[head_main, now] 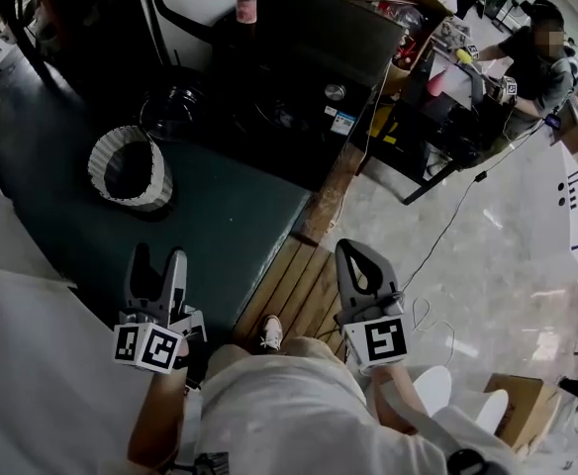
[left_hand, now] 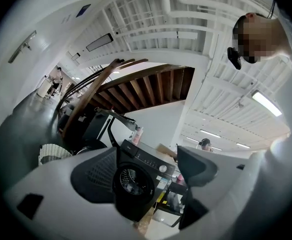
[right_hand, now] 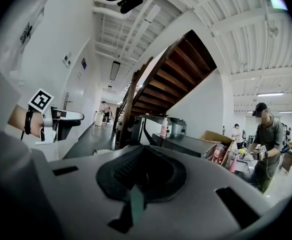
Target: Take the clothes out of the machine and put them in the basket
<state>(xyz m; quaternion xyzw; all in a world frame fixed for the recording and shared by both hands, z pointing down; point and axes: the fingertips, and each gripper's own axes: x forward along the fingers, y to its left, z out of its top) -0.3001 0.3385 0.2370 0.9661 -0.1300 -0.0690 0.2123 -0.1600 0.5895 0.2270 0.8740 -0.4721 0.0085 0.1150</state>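
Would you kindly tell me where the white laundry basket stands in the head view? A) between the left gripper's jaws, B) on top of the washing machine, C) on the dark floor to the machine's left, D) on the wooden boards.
C: the white basket stands upright on the dark floor, to the left of the black washing machine and clear of both grippers.

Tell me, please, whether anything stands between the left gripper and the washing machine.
Nothing visible does. The left gripper, jaws apart and empty, faces the washing machine across bare dark floor; the white basket stands left of that line.
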